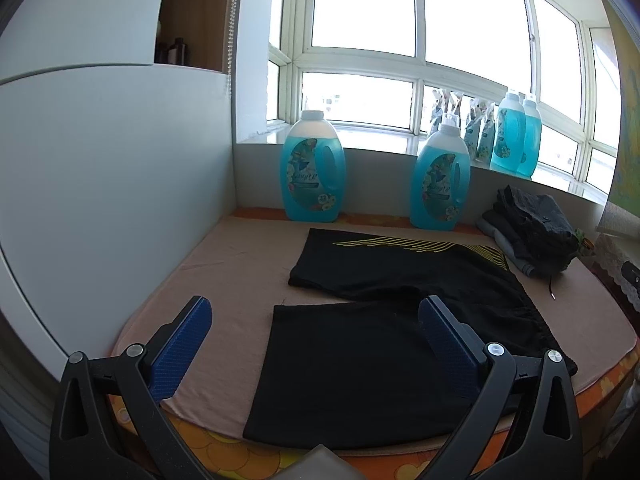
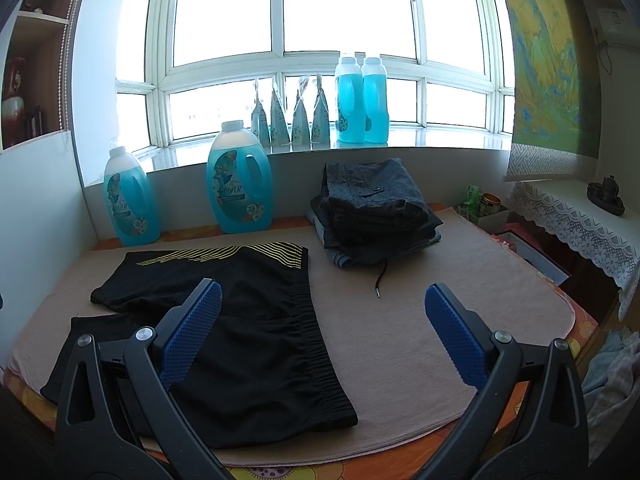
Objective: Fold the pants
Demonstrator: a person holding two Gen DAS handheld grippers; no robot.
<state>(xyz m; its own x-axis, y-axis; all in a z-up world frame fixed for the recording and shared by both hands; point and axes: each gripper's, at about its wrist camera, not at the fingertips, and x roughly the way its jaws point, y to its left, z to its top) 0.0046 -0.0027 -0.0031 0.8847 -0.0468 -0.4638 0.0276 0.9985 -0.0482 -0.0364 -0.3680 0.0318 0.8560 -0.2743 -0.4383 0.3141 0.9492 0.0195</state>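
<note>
Two wrist views look across a pinkish-beige mat (image 2: 400,320) spread over an orange flowered cover on a low counter (image 2: 532,396) beneath a wide bay window (image 2: 320,12).

A pair of black shorts (image 2: 256,332) lies flat on the mat, unfolded, both legs spread apart. In the right wrist view the shorts sit ahead and to the left of the right gripper (image 2: 322,312), with the gathered waistband running down toward the near edge; the left finger overlaps them in the picture. In the left wrist view the shorts (image 1: 360,360) lie straight ahead of the left gripper (image 1: 316,328), the nearer leg between its fingers and the yellow-striped leg beyond it.

A stack of folded dark clothes (image 2: 372,204) rests farther off, ahead of the right gripper, with a black drawstring (image 2: 381,280) trailing from it onto the mat. From the left gripper, the stack (image 1: 532,232) is far ahead to the right.

Two large blue detergent bottles (image 1: 314,168) stand at the back of the counter against the wall, beyond the shorts. Two more bottles (image 2: 362,100) and several pouches (image 2: 292,116) stand on the windowsill.

Both grippers are spread wide, their blue-padded fingers holding nothing and hovering above the mat.
</note>
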